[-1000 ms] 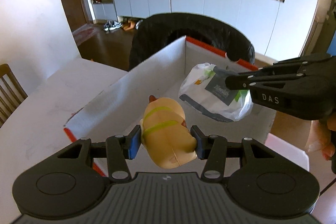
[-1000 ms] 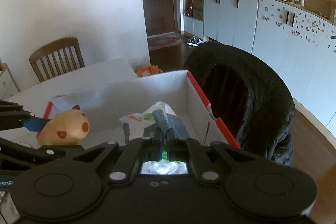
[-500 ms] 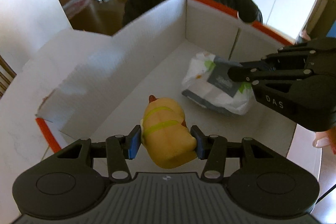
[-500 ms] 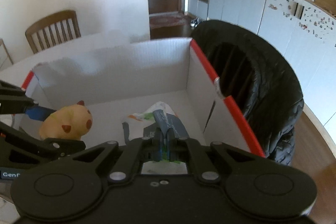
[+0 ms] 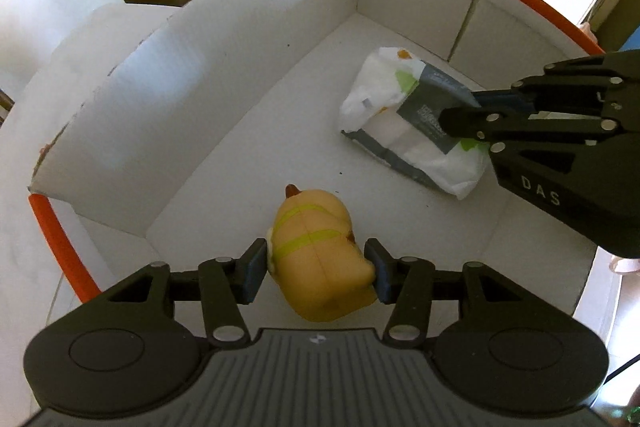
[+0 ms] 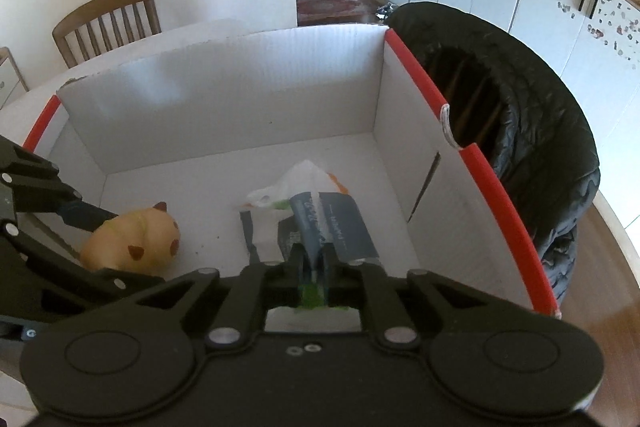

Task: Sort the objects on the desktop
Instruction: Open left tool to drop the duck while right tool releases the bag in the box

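Observation:
A yellow squishy animal toy (image 5: 320,259) sits between the pads of my left gripper (image 5: 318,269), low over the floor of the white cardboard box (image 5: 224,131). Both pads still touch its sides while the jaws are opening. The toy also shows at the left of the right wrist view (image 6: 132,243). A white and grey tissue pack (image 5: 408,131) lies on the box floor at the right. My right gripper (image 6: 314,267) is over it with its jaws opening. A narrow gap shows between them, with the pack's grey flap (image 6: 332,223) standing loosely in it.
The box has an orange-red rim (image 6: 500,195) and tall white walls around both grippers. A chair draped with a black padded jacket (image 6: 532,123) stands just behind the box. A wooden chair (image 6: 108,19) is at the far side of the white table (image 5: 24,259).
Both grippers have sunk deeper into the box and tilted downwards. The tissue pack has come to rest on the floor. The right fingers have parted slightly.

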{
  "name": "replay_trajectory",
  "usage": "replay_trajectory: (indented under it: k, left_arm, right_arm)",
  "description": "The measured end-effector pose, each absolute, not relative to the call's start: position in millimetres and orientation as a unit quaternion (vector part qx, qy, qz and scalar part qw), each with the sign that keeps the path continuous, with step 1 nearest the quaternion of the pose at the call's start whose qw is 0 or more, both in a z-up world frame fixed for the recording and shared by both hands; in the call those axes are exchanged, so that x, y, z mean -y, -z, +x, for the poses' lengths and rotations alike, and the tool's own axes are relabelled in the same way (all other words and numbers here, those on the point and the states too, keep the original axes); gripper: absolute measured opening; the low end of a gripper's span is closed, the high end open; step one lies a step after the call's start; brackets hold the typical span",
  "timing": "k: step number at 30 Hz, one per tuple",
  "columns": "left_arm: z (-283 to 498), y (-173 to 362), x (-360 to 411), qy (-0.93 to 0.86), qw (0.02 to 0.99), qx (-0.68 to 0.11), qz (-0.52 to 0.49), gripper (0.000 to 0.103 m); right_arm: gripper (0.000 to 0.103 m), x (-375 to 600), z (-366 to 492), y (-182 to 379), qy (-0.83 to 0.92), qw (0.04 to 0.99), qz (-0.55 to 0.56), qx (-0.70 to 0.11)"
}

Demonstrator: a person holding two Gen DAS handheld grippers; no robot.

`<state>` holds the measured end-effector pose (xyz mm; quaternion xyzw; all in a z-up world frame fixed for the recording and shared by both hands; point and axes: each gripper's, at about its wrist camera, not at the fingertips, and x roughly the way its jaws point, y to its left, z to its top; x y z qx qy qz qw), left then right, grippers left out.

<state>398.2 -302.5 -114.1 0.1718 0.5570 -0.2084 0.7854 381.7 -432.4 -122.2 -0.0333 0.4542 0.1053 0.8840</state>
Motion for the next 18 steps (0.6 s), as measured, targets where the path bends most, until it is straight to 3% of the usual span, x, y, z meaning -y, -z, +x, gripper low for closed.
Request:
replay_trajectory:
  k: [5, 8, 10, 14, 18]
  left_arm:
    - [394.6, 111.2, 301.8, 0.21, 0.788, -0.553, 0.17, 0.073]
    - [391.3, 109.5, 300.8, 0.215, 0.787, -0.552, 0.172, 0.075]
    - [387.6, 107.5, 298.8, 0.219, 0.788, -0.549, 0.172, 0.076]
    - [385.0, 99.2, 296.1, 0.229, 0.795, -0.538, 0.162, 0.084]
    - [381.8, 90.8, 294.4, 0.234, 0.802, -0.527, 0.152, 0.084]
  right_arm:
    - [0.018, 431.3, 382.0, 122.5, -0.112, 0.88, -0.032, -0.46]
    - [0.029, 431.8, 383.6, 120.9, -0.121, 0.877, -0.029, -0.464]
    - [0.042, 430.3, 383.0, 119.3, -0.128, 0.876, -0.031, -0.464]
    - [0.051, 430.9, 380.3, 114.9, -0.135, 0.877, -0.032, -0.46]
    - [0.063, 435.7, 376.7, 106.5, -0.143, 0.879, -0.02, -0.454]
